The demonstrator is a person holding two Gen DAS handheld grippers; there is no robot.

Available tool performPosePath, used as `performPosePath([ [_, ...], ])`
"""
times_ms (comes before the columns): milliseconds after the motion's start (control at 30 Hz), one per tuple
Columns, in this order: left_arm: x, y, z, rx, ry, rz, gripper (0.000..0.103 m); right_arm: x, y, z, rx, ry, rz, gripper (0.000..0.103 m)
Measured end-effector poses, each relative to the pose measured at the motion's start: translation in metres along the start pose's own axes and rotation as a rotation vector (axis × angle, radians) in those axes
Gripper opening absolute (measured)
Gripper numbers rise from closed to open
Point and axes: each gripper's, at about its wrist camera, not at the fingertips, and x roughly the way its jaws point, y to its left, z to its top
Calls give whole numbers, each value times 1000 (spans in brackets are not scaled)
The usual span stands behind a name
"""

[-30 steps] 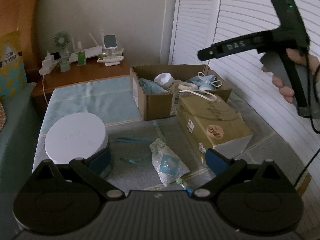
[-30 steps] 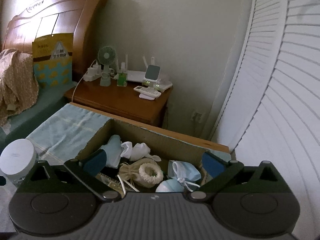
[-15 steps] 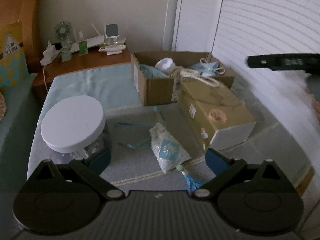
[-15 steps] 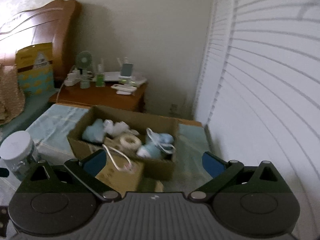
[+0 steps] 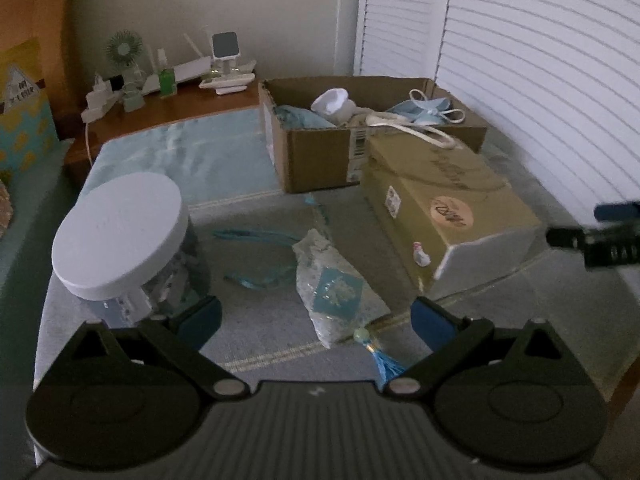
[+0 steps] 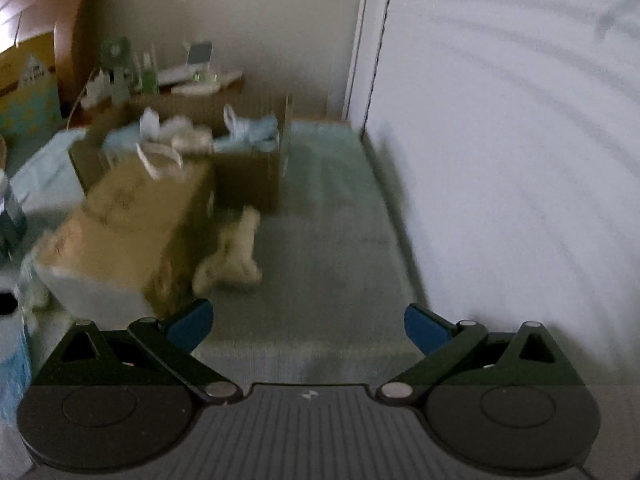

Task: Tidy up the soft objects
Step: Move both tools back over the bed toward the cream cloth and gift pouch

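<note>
Fingers (image 5: 198, 318) of both grippers spread wide, empty, hovering low over the mat (image 5: 260, 344).

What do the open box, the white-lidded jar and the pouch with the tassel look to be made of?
Open box: brown corrugated cardboard, matte, with a shipping label. Jar: smooth matte white lid, probably plastic, on a see-through body. Pouch: pale patterned fabric, seemingly soft, with a blue thread tassel.

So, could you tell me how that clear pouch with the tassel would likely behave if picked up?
The pouch looks crinkled and thin, so it would probably flop and feel light. Its tassel and loose ribbon would likely dangle. The glossy film might slip.
</note>
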Motion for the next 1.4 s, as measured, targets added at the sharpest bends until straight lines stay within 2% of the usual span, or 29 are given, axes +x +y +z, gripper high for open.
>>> performPosePath([
  [233,17,-9,-3,46,18,64,100,18,7,-17,-22,64,29,103],
  [400,30,-10,-4,15,38,68,100,21,7,-21,3,58,71,103],
  [767,21,17,-20,-89,62,84,103,18,8,-26,13,23,57,103],
  [967,20,20,-21,-87,59,75,103,17,8,-29,18,4,53,103],
  [1267,24,15,-16,-118,65,100,102,15,9,-32,21,-8,49,103],
  [1400,22,3,-12,-73,47,81,102,15,9,-33,20,-18,51,103],
])
